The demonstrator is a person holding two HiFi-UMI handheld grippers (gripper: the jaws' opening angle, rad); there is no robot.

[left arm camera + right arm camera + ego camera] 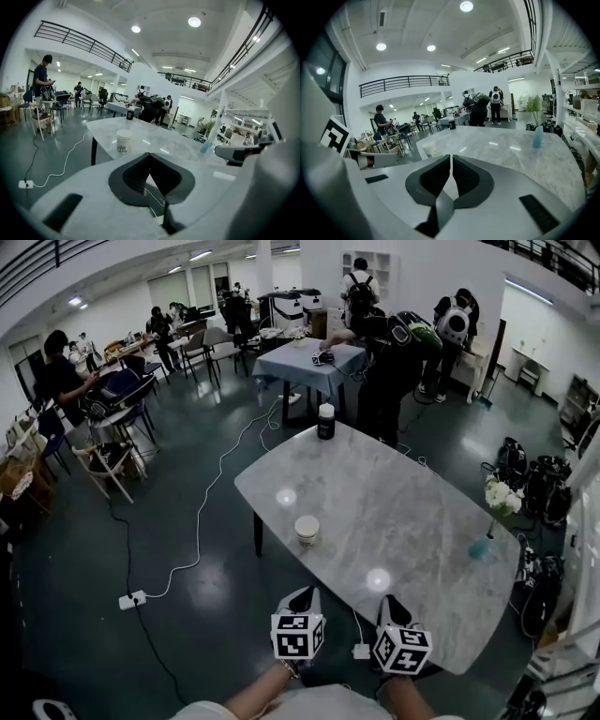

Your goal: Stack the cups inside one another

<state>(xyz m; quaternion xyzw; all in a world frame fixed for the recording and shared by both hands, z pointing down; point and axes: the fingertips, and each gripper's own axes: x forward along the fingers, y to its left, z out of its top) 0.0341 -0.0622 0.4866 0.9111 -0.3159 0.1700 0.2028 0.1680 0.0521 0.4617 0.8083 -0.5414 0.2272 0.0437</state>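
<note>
Head view: the cup (pixel 307 530) stands upright, long axis vertical, near the left edge of the table (pixel 412 512). A dark jar (pixel 326 421) and a blue vase (pixel 482 547) stand well apart from it.
Left gripper view: the left gripper (pixel 150 155) has its jaws together and empty.
Right gripper view: the right gripper (pixel 451 158) has its jaws together and empty.

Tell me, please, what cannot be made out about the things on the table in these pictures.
- Paper cup: too small in all views to tell one cup from several nested; its print is unreadable.
- Dark white-capped container, far table end: too distant to identify.
- Table, near edge, head view: partly hidden behind the left claw and right claw.
</note>
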